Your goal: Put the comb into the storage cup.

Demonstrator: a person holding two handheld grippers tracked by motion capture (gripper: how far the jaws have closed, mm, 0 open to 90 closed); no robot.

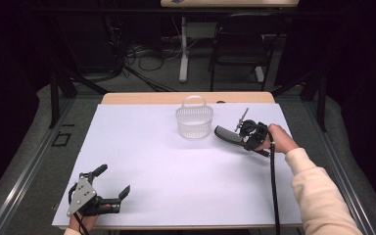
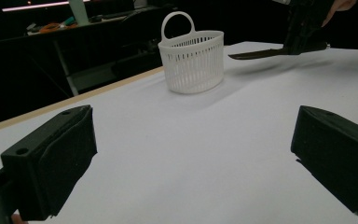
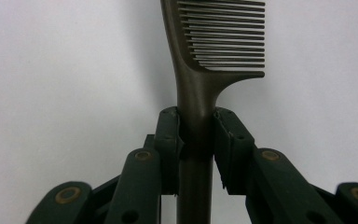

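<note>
From above, the right gripper (image 1: pixel 248 137) holds a dark comb (image 1: pixel 227 134) just beside the white basket (image 1: pixel 194 122), so picking up looks done, dropping in left. The left gripper (image 2: pixel 191 154) gapes wide, empty. Its own view shows jaws clamped on the comb's handle (image 3: pixel 196 116)

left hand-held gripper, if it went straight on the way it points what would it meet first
Probably the white basket. The left hand-held gripper is open over bare table, with the basket straight ahead between its jaws. Depth is hard to judge, but nothing nearer shows.
</note>
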